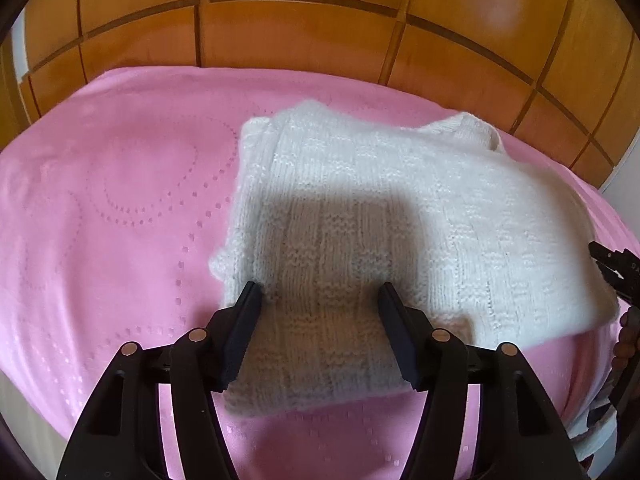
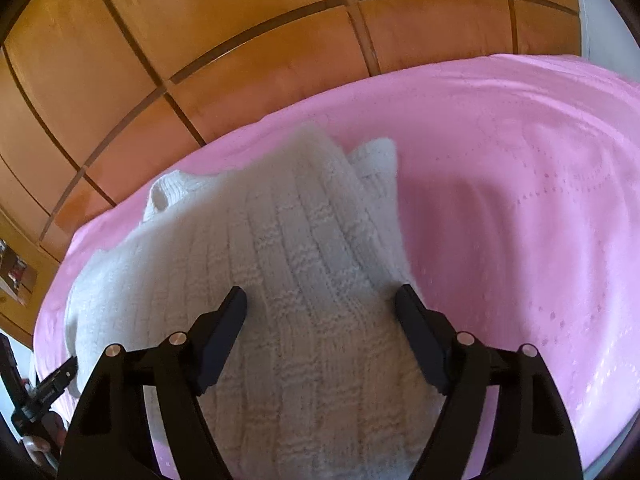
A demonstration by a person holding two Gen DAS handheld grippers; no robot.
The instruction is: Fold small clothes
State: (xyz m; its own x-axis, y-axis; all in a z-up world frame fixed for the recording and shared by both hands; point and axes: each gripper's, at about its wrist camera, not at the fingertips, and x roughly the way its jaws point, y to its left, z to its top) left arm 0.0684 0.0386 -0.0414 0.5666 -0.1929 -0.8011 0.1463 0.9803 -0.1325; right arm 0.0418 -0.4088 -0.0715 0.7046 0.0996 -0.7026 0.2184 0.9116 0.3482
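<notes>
A white knitted sweater (image 1: pixel 380 208) lies partly folded on a pink blanket (image 1: pixel 120 200). My left gripper (image 1: pixel 320 288) is open, its black fingers (image 1: pixel 244 320) spread above the sweater's near edge, holding nothing. In the right wrist view the same sweater (image 2: pixel 280 264) lies under my right gripper (image 2: pixel 322 292), which is open with both fingers (image 2: pixel 224 328) spread over the knit. A folded sleeve or flap (image 2: pixel 376 160) sticks out at the sweater's far side. Part of the other gripper shows at the right edge of the left wrist view (image 1: pixel 616 268) and at the lower left of the right wrist view (image 2: pixel 52 388).
The pink blanket (image 2: pixel 520 200) covers a bed-like surface. A wooden panelled wall or wardrobe (image 1: pixel 320 20) stands right behind it, also in the right wrist view (image 2: pixel 200 40). Bare pink blanket lies left of the sweater in the left wrist view.
</notes>
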